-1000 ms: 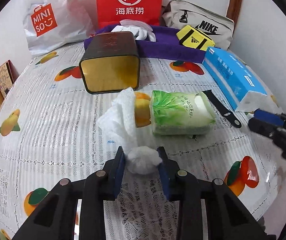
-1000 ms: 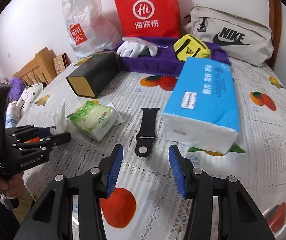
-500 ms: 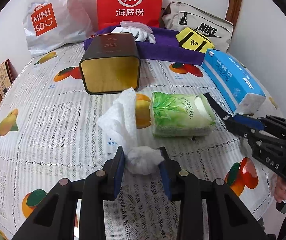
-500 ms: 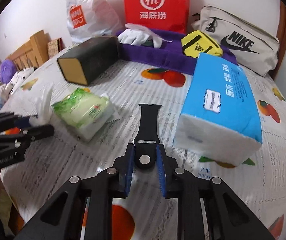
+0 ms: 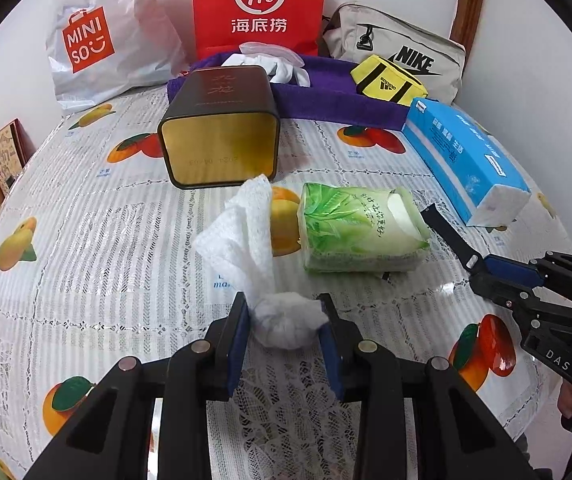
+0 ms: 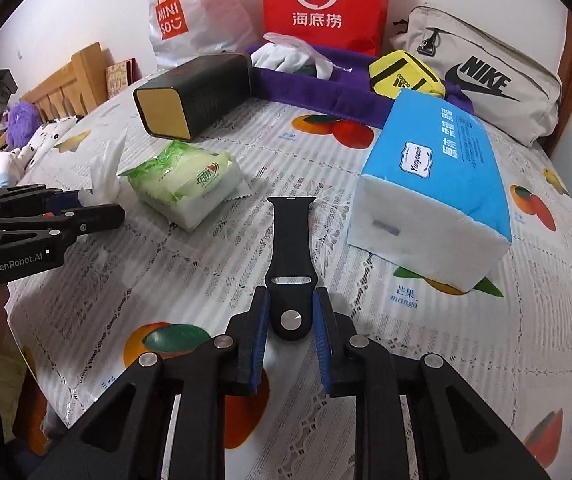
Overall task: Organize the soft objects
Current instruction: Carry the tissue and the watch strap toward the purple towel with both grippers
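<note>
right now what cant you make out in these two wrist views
- Inside of the dark gold-ended metal tin: both views show only its closed end and sides.
- Under the crumpled white tissue wad: left wrist view, left gripper pads cover its sides.
- Black silicone watch strap: whether the right gripper pads touch it is unclear.
- White cloth on the purple towel: partly hidden by the tin in the left view.

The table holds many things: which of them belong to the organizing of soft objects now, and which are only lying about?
In the job:
- white tissue, in the left gripper
- black watch strap, in the right gripper

Lying about:
- green tissue pack
- blue tissue box
- dark tin
- Nike bag
</note>
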Action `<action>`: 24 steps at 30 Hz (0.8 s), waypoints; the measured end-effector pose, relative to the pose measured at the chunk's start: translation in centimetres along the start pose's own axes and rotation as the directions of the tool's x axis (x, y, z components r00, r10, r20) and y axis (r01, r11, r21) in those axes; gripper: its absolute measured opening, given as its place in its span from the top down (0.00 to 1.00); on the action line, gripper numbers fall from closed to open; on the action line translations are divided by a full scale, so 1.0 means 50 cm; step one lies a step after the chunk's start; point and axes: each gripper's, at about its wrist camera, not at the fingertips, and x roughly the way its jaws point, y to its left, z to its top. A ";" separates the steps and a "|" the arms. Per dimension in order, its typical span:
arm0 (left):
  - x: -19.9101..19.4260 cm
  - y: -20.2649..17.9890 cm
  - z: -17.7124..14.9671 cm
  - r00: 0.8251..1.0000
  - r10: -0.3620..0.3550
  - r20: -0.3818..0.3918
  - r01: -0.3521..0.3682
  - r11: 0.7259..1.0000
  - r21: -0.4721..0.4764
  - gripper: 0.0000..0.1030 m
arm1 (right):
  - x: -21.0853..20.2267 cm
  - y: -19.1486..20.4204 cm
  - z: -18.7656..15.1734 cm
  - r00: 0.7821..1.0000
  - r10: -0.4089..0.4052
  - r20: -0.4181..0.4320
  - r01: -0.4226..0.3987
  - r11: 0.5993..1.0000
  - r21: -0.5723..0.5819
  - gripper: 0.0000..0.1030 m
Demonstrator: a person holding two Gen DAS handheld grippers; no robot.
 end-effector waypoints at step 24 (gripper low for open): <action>-0.111 -0.017 0.087 0.998 -0.035 0.060 0.036 0.999 -0.014 0.71 | -0.132 -0.017 0.064 0.993 0.066 0.097 -0.067 0.998 0.002 0.79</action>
